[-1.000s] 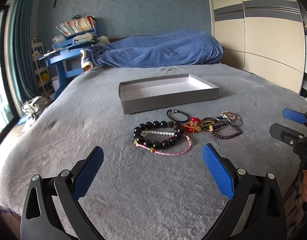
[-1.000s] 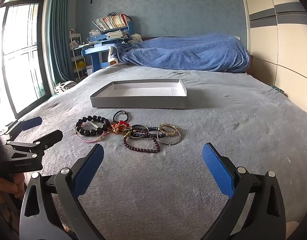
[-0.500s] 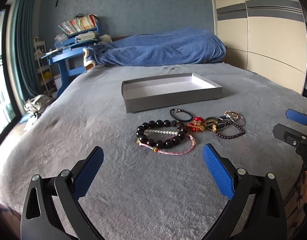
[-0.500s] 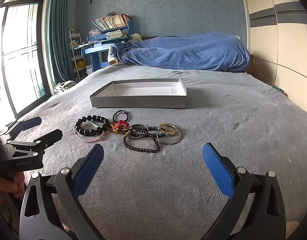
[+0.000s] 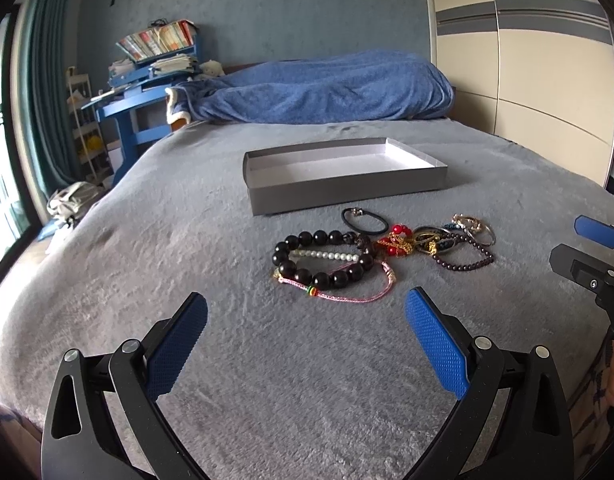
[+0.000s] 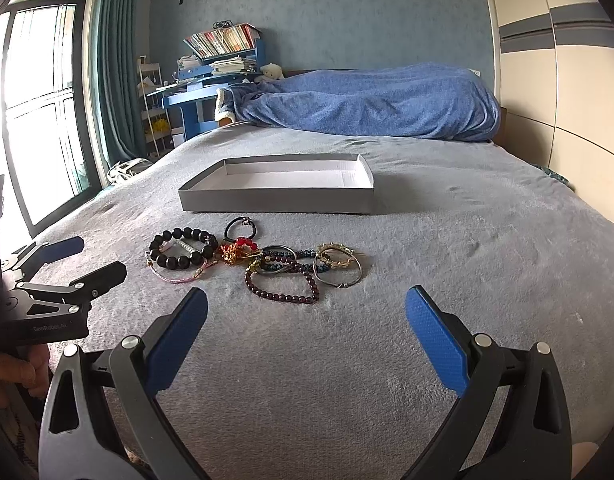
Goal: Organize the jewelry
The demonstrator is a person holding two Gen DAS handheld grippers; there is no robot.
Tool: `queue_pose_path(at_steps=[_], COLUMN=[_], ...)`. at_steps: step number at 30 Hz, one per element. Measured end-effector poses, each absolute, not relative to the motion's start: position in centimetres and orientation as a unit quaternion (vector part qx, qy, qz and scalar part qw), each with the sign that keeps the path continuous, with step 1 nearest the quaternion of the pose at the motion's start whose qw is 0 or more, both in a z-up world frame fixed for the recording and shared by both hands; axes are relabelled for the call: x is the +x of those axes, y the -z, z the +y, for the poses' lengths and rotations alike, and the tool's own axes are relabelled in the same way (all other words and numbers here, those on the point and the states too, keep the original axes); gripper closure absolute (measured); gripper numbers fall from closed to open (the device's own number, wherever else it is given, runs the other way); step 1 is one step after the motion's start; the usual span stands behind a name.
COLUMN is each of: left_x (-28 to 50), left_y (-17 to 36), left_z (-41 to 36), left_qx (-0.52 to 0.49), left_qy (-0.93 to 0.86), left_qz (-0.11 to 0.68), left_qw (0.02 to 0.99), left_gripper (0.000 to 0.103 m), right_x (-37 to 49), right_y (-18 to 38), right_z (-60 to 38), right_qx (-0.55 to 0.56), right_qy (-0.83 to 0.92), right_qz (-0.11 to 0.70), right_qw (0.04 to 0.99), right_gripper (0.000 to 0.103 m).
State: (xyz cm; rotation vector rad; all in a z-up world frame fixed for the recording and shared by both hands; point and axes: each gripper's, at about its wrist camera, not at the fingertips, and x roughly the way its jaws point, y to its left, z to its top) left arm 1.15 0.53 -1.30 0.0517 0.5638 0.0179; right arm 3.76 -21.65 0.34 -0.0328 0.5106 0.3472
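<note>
A pile of bracelets lies on the grey bed cover: a black bead bracelet (image 5: 303, 240) (image 6: 175, 260), a pink cord bracelet (image 5: 347, 299), a black hair tie (image 5: 365, 220) (image 6: 239, 227), a red and gold piece (image 5: 395, 242) (image 6: 237, 250), a dark purple bead strand (image 5: 465, 266) (image 6: 283, 296) and gold and silver bangles (image 5: 473, 226) (image 6: 339, 264). An empty grey shallow box (image 5: 347, 192) (image 6: 275, 202) stands just beyond them. My left gripper (image 5: 307, 320) is open and empty, short of the black beads. My right gripper (image 6: 307, 316) is open and empty, short of the purple strand.
A blue blanket (image 5: 327, 92) is heaped at the bed's far end. A blue desk with books (image 5: 147, 80) and a curtained window (image 6: 43, 100) are at the left. Wardrobe doors (image 5: 527, 60) line the right side.
The left gripper has shifted slightly left and forward, so the jewelry and box sit more to the right and closer in its view. The right gripper has barely moved.
</note>
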Motion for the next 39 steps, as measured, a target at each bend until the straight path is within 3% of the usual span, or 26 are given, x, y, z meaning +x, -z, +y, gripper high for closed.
queue_pose_path(at_steps=[13, 18, 26, 34, 39], left_x=[1.9, 2.7, 6.5, 11.6, 14.0], left_y=[1.5, 1.4, 1.1, 2.0, 3.6], left_z=[0.6, 0.8, 2.2, 3.5, 3.8], left_qx=[0.022, 0.026, 0.006, 0.002, -0.007], left_qy=[-0.005, 0.013, 0.032, 0.023, 0.035], left_qz=[0.287, 0.297, 0.337, 0.384, 0.430], left_qw=[0.958, 0.955, 0.941, 0.923, 0.902], left_gripper=[0.005, 0.009, 0.048, 0.052, 0.067], right_x=[3.9, 4.3, 4.8, 5.8, 7.3], right_y=[-0.2, -0.3, -0.2, -0.2, 0.1], right_z=[-21.5, -21.5, -21.4, -21.7, -21.7], right_qx=[-0.015, -0.014, -0.011, 0.002, -0.001], right_qy=[-0.175, -0.178, -0.182, -0.180, -0.174], right_qz=[0.255, 0.261, 0.269, 0.280, 0.301], right_qw=[0.951, 0.949, 0.946, 0.943, 0.938], right_gripper=[0.005, 0.005, 0.005, 0.005, 0.007])
